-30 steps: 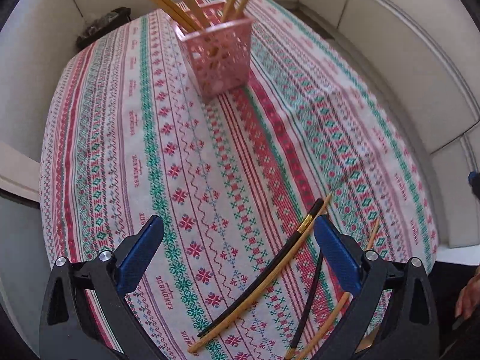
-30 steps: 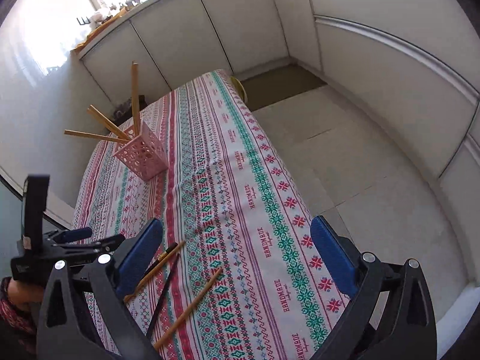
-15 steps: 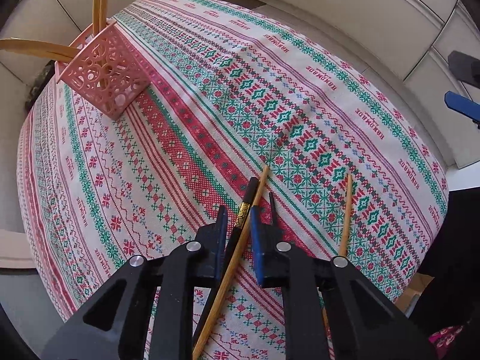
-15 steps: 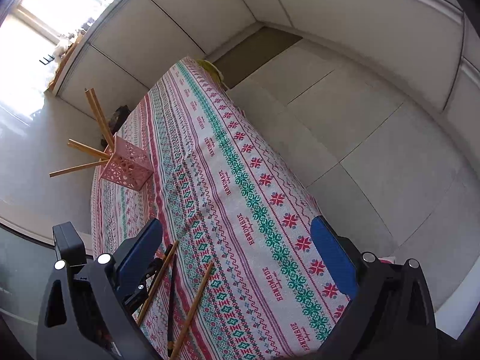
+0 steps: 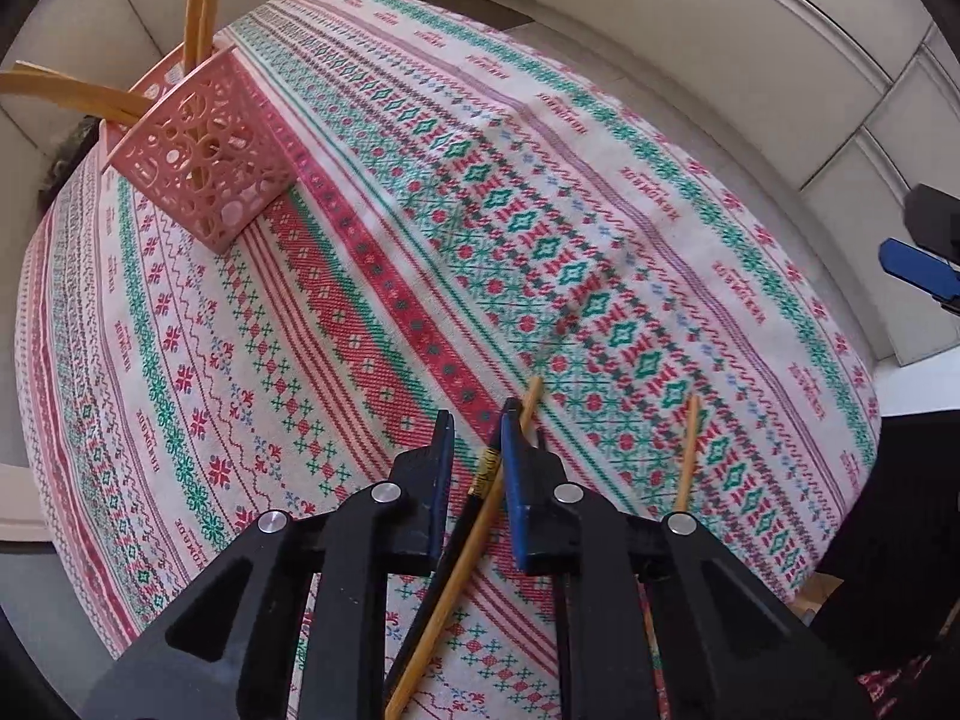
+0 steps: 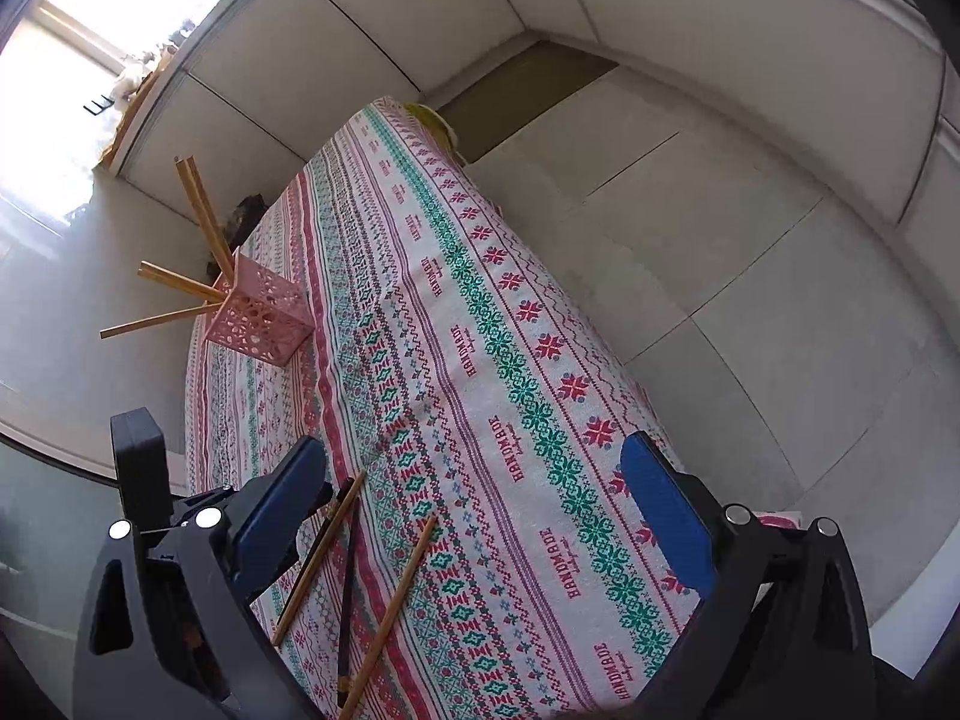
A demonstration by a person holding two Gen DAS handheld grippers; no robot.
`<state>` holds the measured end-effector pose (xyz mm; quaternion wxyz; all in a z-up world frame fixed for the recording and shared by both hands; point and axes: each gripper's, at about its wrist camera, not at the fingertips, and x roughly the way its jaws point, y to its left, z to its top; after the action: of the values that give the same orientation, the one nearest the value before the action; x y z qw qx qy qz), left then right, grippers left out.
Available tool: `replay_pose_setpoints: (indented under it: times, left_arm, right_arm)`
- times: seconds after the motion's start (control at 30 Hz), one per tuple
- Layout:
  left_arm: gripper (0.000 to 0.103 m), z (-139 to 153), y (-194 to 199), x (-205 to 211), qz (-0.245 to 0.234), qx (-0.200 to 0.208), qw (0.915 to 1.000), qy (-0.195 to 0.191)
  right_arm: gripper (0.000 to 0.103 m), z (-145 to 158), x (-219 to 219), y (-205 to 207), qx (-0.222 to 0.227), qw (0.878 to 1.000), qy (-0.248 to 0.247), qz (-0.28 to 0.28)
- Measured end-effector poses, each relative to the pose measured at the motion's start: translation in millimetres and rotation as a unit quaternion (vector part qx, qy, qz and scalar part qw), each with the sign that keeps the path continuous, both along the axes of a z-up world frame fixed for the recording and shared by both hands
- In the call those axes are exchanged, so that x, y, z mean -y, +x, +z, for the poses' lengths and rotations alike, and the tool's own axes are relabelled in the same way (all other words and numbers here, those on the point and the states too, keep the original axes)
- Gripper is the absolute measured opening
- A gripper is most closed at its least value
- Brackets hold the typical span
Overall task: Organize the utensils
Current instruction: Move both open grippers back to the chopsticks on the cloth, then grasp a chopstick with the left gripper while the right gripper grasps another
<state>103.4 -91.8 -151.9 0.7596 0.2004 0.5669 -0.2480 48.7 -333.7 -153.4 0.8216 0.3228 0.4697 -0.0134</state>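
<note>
Left hand-held gripper (image 5: 477,450) is clenched around a wooden chopstick (image 5: 474,534) and a black one (image 5: 474,495) low over the tabletop (image 5: 360,300), ready for the pink holder (image 5: 204,162), while the right hand-held gripper (image 6: 480,498) hangs released.

Pale tiled floor (image 6: 750,276), white panelled walls (image 6: 720,18), bright window (image 6: 114,18) far left, patterned tablecloth (image 6: 480,390).

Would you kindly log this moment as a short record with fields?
surface: patterned tablecloth
holder: pink basket, upright, wooden chopsticks standing in it
left gripper: jaws narrowed around a wooden chopstick and a black chopstick; grip unclear
right gripper: jaws wide, holding nothing
loose on cloth: another wooden chopstick, another black chopstick
</note>
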Motion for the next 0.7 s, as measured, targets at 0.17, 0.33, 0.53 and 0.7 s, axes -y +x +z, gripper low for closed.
replay_pose_setpoints:
  times: [0.17, 0.33, 0.53, 0.7]
  left_arm:
    - [0.023, -14, -9, 13, -0.037, -0.005, 0.9988, 0.033]
    - [0.031, -22, 9, 2, -0.015, -0.057, 0.9981, -0.017]
    - [0.026, -31, 57, -58, 0.099, -0.122, 0.9808, -0.115]
    - [0.027, -10, 52, -54, 0.080, -0.073, 0.9893, -0.098]
  right_arm:
    - [0.096, -2, -3, 1, -0.002, 1.000, 0.001, 0.005]
    - [0.096, -3, -3, 2, -0.005, 1.000, 0.000, 0.000]
    - [0.096, -7, -3, 5, -0.012, 1.000, 0.004, -0.001]
    - [0.096, -8, -10, 9, -0.014, 1.000, 0.007, 0.006]
